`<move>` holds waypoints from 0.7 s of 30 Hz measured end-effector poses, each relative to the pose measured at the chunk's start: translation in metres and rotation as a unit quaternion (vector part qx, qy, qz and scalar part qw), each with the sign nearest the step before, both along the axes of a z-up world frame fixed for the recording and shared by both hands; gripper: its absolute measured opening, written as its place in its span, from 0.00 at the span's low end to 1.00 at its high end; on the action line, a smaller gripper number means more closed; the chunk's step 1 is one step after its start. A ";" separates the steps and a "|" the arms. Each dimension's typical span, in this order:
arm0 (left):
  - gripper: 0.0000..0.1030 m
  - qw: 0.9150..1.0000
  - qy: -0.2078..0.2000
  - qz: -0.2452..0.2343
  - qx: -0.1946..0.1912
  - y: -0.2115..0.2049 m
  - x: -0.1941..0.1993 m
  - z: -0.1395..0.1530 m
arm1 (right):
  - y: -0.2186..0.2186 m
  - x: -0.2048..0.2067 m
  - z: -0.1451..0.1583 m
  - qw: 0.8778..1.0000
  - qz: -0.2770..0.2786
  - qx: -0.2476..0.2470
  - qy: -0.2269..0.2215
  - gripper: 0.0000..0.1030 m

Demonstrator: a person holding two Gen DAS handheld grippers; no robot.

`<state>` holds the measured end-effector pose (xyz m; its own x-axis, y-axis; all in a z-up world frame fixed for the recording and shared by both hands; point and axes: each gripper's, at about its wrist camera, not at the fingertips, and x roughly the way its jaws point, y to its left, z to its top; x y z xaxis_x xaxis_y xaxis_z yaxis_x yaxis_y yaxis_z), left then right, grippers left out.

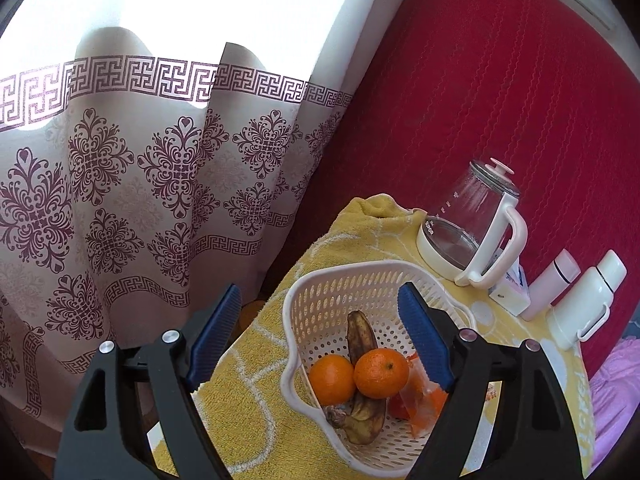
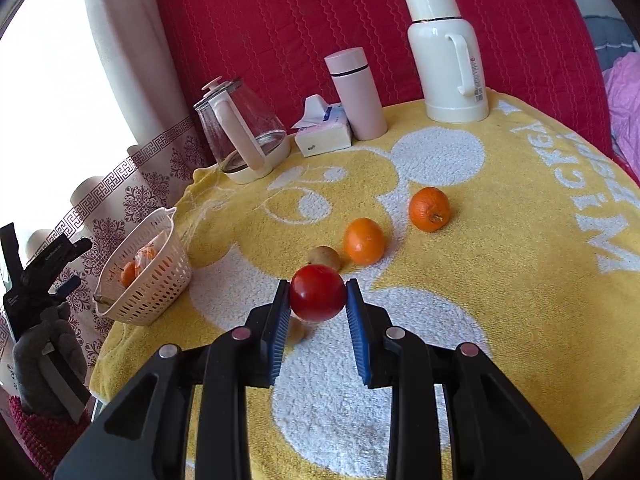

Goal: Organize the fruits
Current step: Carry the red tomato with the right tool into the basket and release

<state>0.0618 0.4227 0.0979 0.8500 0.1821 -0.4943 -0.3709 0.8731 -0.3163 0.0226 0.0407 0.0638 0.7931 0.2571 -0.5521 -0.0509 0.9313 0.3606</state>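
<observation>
My right gripper [image 2: 318, 286] is shut on a red apple [image 2: 317, 298], held just above the yellow towel [image 2: 460, 280]. Behind the apple lie a kiwi [image 2: 325, 257] and two oranges [image 2: 364, 246] [image 2: 429, 209]. A small blurred brownish thing [image 2: 298, 330] sits under the apple. The white slotted basket [image 2: 144, 280] stands at the table's left edge. My left gripper [image 1: 319, 292] hovers open over the basket [image 1: 304, 292], which holds two oranges [image 1: 332, 378] [image 1: 382, 372], a browned banana [image 1: 362, 336] and a plastic-wrapped orange piece [image 1: 420, 404].
Along the back stand a glass kettle [image 2: 244, 140], a tissue pack [image 2: 322, 132], a pink flask [image 2: 356, 92] and a white thermos [image 2: 448, 56], against red fabric [image 2: 280, 20]. A patterned curtain [image 1: 120, 180] hangs left. A gloved hand [image 2: 48, 360] holds the left tool.
</observation>
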 end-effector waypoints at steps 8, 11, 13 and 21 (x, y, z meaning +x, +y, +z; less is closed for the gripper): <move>0.85 1.000 0.000 0.016 -0.010 0.005 -0.003 -0.001 | 0.085 0.017 0.036 0.995 0.101 0.013 -0.022 0.27; 0.85 1.000 -0.001 0.016 -0.011 0.005 -0.004 -0.001 | 0.118 0.023 0.044 0.991 0.133 0.011 -0.022 0.27; 0.85 1.000 -0.002 0.019 -0.011 0.005 -0.005 -0.001 | 0.139 0.027 0.049 0.988 0.151 0.005 -0.020 0.27; 0.86 0.999 -0.003 0.024 -0.023 0.009 -0.005 -0.002 | 0.197 0.047 0.056 0.979 0.203 0.001 0.000 0.28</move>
<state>0.0569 0.4317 0.0957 0.8440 0.1995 -0.4978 -0.4096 0.8390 -0.3583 0.0697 0.2379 0.1193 0.6246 0.5534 -0.5511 -0.4174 0.8329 0.3633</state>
